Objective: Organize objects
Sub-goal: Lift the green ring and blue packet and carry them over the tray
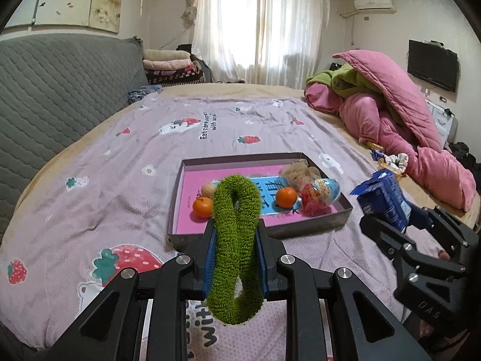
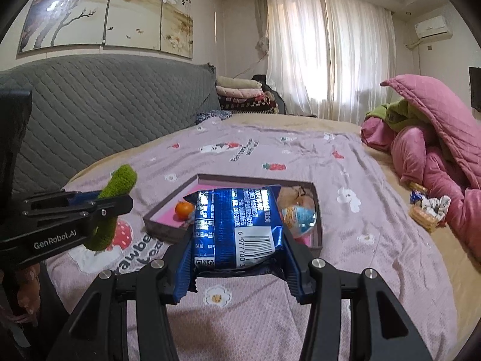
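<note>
A: Green fuzzy loop (image 1: 234,249), a scrunchie by the look of it, is pinched at its middle by the left hand-held gripper (image 1: 235,255). The jaws are squeezed right down on it, the ends flop above and below, and it hangs clear of the bed.

B: Why the middle?

A: My guess is that a soft ring folds, so a waist pinch stops it slipping. The right hand-held gripper (image 2: 237,240) stands about half open, clamped on the sides of a blue snack packet (image 2: 237,225). The grip sits across the width, barcode side up, likely so the packet doesn't crumple.

B: Both lifted?

A: Yes, both are off the bed sheet (image 1: 105,156) and aimed slightly downward at the tray.

B: The tray?

A: It's a shallow grey box (image 1: 345,210) with a pink liner, just beyond both grippers, flat on the sheet. Already inside are two oranges (image 1: 202,207), a walnut-like nut (image 1: 208,190), a beige scrunchie (image 1: 300,173) and a toy egg (image 1: 326,191). So the box reads as the collecting spot, and the held items are probably headed there.

B: Anything left out?

A: Further right on the bed, near the pink quilt (image 1: 421,138), there's a small pile of snacks and a patterned scrunchie (image 2: 430,210), not yet collected.
</note>
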The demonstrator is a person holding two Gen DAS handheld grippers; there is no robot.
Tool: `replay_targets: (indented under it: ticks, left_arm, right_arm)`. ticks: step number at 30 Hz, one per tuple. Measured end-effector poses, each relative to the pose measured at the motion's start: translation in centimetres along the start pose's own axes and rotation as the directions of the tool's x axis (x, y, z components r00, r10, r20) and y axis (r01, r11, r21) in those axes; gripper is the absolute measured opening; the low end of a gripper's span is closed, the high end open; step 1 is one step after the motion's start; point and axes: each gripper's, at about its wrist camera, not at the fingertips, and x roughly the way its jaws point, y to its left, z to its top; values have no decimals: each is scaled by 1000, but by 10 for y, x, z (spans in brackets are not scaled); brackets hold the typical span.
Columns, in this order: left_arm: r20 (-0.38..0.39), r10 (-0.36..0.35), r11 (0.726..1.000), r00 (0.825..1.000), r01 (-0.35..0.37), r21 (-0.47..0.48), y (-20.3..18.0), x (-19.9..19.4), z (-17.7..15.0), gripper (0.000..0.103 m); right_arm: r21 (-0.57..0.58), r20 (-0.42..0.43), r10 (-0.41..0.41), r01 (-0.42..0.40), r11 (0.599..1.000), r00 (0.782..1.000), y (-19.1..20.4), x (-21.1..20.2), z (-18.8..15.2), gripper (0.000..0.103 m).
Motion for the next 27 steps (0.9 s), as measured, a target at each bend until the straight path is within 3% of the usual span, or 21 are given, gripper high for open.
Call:
replay_targets:
  ticks: [27]
  left_arm:
    - [79, 32, 999, 996, -32, -1, 28, 33, 83, 23]
  right_arm:
    - [-25, 126, -25, 29, 999, 992, -13, 23, 73, 51]
